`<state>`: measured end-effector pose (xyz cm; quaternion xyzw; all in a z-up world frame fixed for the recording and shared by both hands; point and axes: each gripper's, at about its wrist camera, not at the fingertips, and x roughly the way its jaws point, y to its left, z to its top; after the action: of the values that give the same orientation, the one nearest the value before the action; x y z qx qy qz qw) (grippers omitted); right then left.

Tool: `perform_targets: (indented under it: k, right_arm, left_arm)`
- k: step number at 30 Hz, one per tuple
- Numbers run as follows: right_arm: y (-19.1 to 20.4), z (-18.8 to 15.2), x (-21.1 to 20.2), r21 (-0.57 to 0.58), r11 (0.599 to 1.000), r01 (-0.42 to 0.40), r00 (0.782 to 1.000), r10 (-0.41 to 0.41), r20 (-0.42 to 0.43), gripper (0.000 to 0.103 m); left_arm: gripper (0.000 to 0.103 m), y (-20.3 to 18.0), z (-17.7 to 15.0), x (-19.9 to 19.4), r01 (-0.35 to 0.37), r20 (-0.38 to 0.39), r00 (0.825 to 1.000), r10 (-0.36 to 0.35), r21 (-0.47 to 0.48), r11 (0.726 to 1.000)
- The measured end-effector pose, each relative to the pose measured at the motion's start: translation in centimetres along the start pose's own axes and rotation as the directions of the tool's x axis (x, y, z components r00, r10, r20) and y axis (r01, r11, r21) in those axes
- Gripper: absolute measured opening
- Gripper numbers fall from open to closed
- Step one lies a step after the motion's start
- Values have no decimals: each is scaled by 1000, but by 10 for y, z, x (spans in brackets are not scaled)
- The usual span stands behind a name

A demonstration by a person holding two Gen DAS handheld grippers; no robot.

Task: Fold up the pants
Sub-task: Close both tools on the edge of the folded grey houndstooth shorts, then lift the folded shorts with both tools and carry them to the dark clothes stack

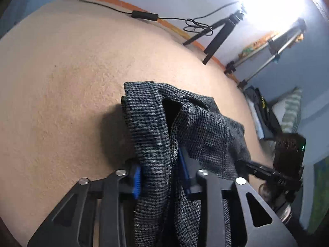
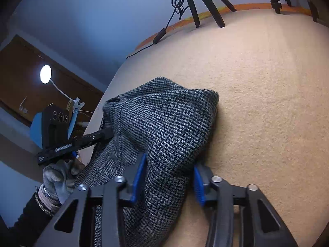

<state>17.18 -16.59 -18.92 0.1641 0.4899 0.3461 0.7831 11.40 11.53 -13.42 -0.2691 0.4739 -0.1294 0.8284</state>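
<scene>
Up close, both grippers hold dark houndstooth pants (image 1: 160, 123) bunched just above a beige carpeted surface (image 1: 61, 82). The left gripper (image 1: 160, 177) has its blue-padded fingers (image 1: 136, 182) clamped on a thick fold; the right gripper (image 2: 168, 181) likewise pinches fabric. The woven cloth looks soft, limp and fairly heavy, best held at hems or waistband. Only the right view shows a gloved hand (image 2: 59, 177) and a lamp (image 2: 45, 74); the left shows a tripod (image 1: 218, 35).

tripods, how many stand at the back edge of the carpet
2: a black tripod by the cable, and a silver-legged tripod to its right. More may be hidden.
</scene>
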Motion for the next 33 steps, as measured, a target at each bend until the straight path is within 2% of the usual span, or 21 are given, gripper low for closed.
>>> perform_targets:
  k: [6, 10, 14, 18, 21, 26, 33]
  right_arm:
    - [20, -1, -3, -63, 997, 39, 999, -38, 25, 21]
    - [38, -1, -11, -135, 987, 89, 995, -82, 54, 18]
    - [56, -2, -21, -182, 975, 127, 989, -111, 93, 17]
    - [68, -4, -36, -231, 961, 151, 984, -124, 127, 17]
    - [74, -5, -50, -247, 955, 166, 979, -130, 156, 16]
    - [78, -10, -84, -266, 943, 197, 968, -145, 202, 16]
    - [67, -6, -145, -254, 920, 300, 931, -223, 290, 16]
  left_arm:
    - [19, -16, -5, -3, -68, 38, 997, 65, 81, 994]
    - [18, -25, -10, -7, -103, 67, 993, 95, 132, 986]
    - [17, -34, -12, -16, -107, 101, 991, 93, 152, 983]
    - [17, -53, -13, -29, -128, 156, 983, 96, 213, 969]
    - [16, -65, -12, -38, -113, 191, 979, 71, 223, 968]
    - [16, -103, -15, -43, -106, 237, 971, 34, 297, 949]
    - [16, -160, -11, -34, -24, 245, 967, -73, 374, 927]
